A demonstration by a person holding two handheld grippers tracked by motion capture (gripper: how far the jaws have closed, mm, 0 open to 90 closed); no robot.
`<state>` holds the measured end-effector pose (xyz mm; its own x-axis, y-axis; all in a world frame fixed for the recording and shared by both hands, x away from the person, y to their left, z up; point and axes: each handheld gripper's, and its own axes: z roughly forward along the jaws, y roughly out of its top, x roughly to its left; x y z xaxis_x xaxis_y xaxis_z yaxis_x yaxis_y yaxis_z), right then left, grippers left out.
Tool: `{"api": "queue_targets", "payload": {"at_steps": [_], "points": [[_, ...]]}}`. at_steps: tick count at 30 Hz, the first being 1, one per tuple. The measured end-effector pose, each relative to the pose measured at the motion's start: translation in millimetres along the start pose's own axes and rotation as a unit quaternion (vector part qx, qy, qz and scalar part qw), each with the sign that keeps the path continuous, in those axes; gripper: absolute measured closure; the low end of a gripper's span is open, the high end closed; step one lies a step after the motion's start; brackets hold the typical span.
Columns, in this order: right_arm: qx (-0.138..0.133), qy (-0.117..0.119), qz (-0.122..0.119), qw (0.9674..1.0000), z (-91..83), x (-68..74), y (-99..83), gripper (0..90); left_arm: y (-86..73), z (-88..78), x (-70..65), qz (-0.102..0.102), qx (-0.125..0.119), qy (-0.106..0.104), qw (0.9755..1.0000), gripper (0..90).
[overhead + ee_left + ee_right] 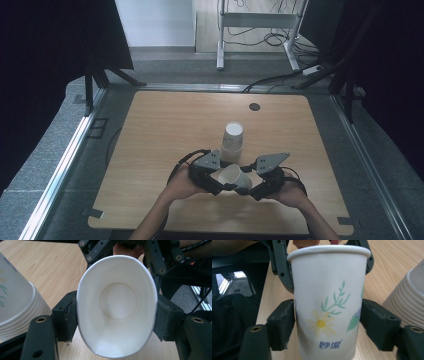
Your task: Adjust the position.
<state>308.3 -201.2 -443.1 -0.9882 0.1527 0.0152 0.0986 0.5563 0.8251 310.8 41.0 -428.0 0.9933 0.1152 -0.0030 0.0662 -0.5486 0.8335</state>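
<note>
White paper cup (pixel 235 176) squeezed in left tongs (pixel 116 315), right tongs (pixel 328 322) loosened around it, cup stack (pixel 233 142) just beyond.

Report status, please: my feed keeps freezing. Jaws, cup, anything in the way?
Left gripper shut on cup, rim squeezed oval. Right gripper flanks cup base, jaws slightly apart. Cup stack just behind, apart.

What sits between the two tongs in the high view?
A single paper cup on its side, between the left tongs and right tongs; the cup stack stands behind.
</note>
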Motion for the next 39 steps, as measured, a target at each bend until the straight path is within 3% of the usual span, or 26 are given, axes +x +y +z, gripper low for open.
{"api": "queue_targets", "payload": {"at_steps": [6, 17, 21, 31, 39], "points": [[0.001, -0.014, 0.01, 0.9999, -1.9, -2.3, -3.9, 16.2, 0.3, -5.9, 1.9, -0.002, 0.025, 0.013, 0.9996, 30.1], [-0.011, -0.048, 0.059, 0.9971, -10.2, -5.4, -23.2, 12.8, -0.4, -23.5, 7.1, -0.018, 0.069, 0.052, 0.9961, 30.1], [-0.005, -0.081, 0.074, 0.994, -14.3, -5.8, -32.0, 11.1, -1.5, -28.8, 9.2, -0.022, 0.081, 0.064, 0.9944, 30.0], [0.001, -0.136, 0.105, 0.9852, -24.7, -7.2, -50.5, 8.5, -6.7, -39.0, 15.6, -0.039, 0.101, 0.087, 0.9903, 30.1], [0.008, -0.156, 0.117, 0.9807, -28.6, -5.7, -62.3, 8.6, -10.1, -46.1, 20.8, -0.051, 0.118, 0.107, 0.9859, 30.1]]}}
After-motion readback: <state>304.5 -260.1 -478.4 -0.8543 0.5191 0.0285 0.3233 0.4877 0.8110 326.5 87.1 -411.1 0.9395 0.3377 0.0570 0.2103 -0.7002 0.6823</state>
